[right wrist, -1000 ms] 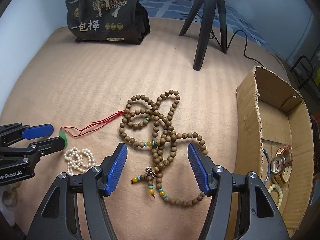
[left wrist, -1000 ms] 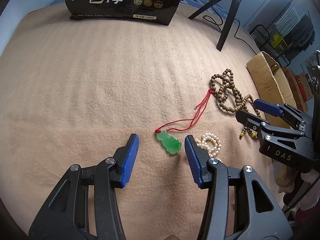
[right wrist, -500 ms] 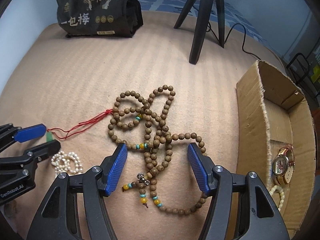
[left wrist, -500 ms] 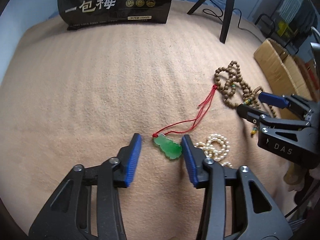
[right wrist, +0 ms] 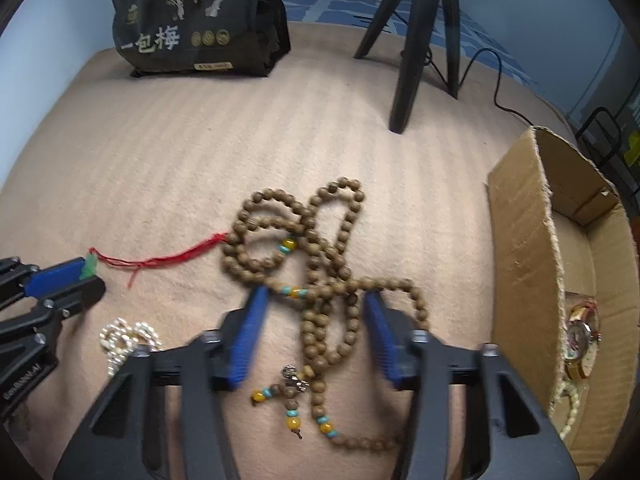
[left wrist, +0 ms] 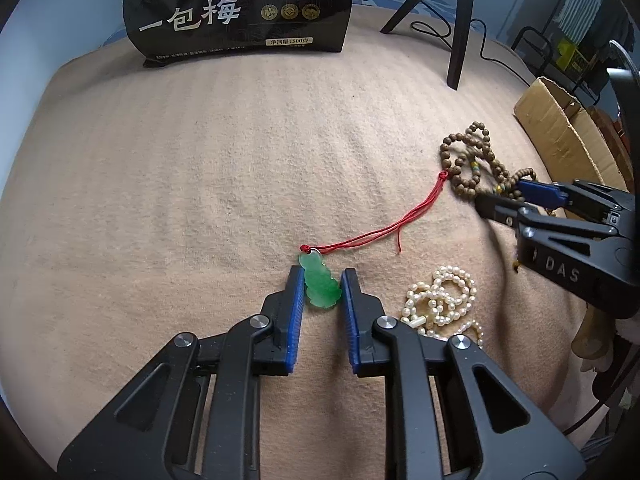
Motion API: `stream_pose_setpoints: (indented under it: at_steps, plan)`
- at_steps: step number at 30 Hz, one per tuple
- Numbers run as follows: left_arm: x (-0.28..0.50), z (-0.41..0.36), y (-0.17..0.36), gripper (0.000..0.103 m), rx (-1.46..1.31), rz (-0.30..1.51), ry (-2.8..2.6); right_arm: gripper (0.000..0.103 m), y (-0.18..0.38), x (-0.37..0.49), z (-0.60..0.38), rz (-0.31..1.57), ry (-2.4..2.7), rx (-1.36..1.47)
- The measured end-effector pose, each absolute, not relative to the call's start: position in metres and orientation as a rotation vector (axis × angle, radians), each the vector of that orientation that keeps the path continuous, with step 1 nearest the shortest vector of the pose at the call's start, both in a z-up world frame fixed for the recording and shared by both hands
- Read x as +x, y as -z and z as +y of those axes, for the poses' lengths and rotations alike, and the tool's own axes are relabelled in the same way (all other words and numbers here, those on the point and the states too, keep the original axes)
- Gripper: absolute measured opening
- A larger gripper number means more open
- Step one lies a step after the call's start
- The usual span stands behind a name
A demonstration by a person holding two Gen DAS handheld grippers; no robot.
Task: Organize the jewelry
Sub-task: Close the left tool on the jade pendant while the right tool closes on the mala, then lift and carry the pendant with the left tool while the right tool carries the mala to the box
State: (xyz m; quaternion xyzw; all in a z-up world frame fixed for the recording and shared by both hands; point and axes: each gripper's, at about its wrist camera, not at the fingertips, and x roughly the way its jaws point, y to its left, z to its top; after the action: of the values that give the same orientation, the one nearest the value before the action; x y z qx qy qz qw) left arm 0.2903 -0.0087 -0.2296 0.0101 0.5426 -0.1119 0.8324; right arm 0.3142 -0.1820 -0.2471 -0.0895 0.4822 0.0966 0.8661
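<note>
A green jade pendant (left wrist: 319, 285) on a red cord (left wrist: 394, 224) lies on the tan blanket. My left gripper (left wrist: 321, 280) has closed its blue pads onto the pendant's two sides. A pearl bracelet (left wrist: 442, 300) lies just right of it. A long brown wooden bead necklace (right wrist: 316, 264) lies in a tangle on the blanket. My right gripper (right wrist: 316, 300) is open, low over the necklace, with a pad on each side of the strands. The pendant's tip shows in the right wrist view (right wrist: 90, 268) between the left gripper's pads.
An open cardboard box (right wrist: 524, 248) stands at the right, with a watch (right wrist: 580, 340) and a pale bead string inside. A black snack bag (left wrist: 240, 4) stands at the far edge. A black tripod (right wrist: 412, 40) stands behind the necklace, with a cable.
My left gripper moved forward and closed its jaws from wide open onto the jade pendant. My right gripper advanced and lowered over the wooden bead necklace, still open.
</note>
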Motion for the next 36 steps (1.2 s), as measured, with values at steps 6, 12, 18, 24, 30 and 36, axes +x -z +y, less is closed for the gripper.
stream_pose_setpoints:
  at_steps: [6,12,18,24,30,36]
  plan:
    - [0.289,-0.001,0.224,0.017,-0.008,1.149,0.232,0.011,0.242,0.314,-0.178,1.003,-0.268,-0.167]
    - [0.285,0.008,0.212,0.017,-0.03,1.126,0.217,0.011,0.227,0.304,-0.196,0.986,-0.304,-0.064]
    - [0.276,0.01,0.186,0.017,-0.051,1.071,0.214,0.011,0.202,0.283,-0.209,0.942,-0.325,-0.017]
    - [0.26,0.012,0.155,0.017,-0.064,1.004,0.218,0.005,0.171,0.257,-0.216,0.879,-0.344,-0.004]
    - [0.244,0.009,0.132,0.017,-0.064,0.958,0.232,0.005,0.141,0.231,-0.224,0.81,-0.361,0.003]
    - [0.232,0.006,0.114,0.017,-0.068,0.93,0.251,0.005,0.129,0.217,-0.232,0.772,-0.356,0.029]
